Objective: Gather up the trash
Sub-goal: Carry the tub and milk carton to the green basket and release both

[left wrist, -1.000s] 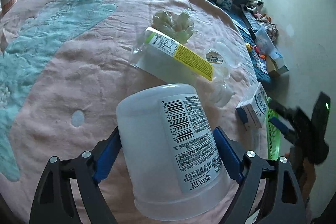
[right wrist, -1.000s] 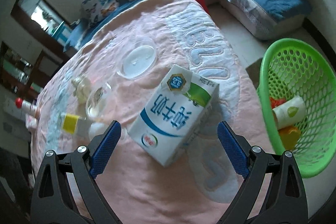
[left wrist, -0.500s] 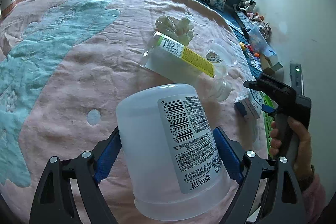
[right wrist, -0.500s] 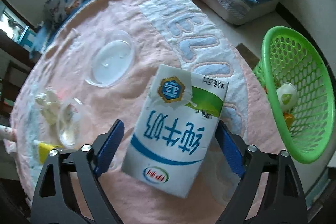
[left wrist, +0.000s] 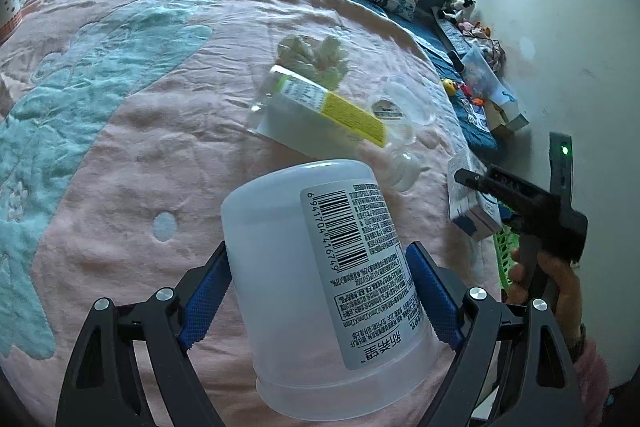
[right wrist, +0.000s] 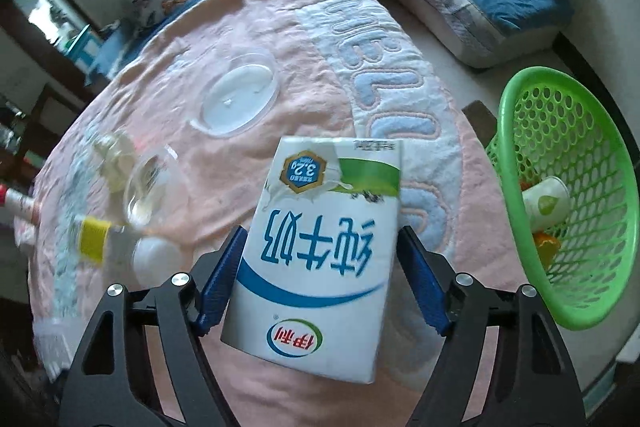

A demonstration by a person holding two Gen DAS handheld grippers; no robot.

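The step in hand was picking up the milk carton (right wrist: 320, 255) so it could go in the trash basket. In the right wrist view the carton lay flat on the pink blanket (right wrist: 200, 39) in the lower middle of the frame, right between the blue pads of the right gripper (right wrist: 320, 283). The jaws were closing on it. The pads looked very close to the carton's sides, maybe just touching, but a firm squeeze could not be seen yet.

The carton's long side ran up and down the frame. Its bottom end, with the red and green logo, was near the camera, and its printed top end pointed away, toward the upper middle of the frame.

The left gripper (left wrist: 320, 291) was clamped on a cloudy plastic tub (left wrist: 320, 287), low in the middle of the left wrist view. The tub's closed end pointed away and its open rim faced the camera.

Next, I think the right jaws needed to finish squeezing, and then the carton had to be lifted and carried to the green basket (right wrist: 560, 195) at the right edge of the frame. The basket already held a paper cup (right wrist: 546, 201)
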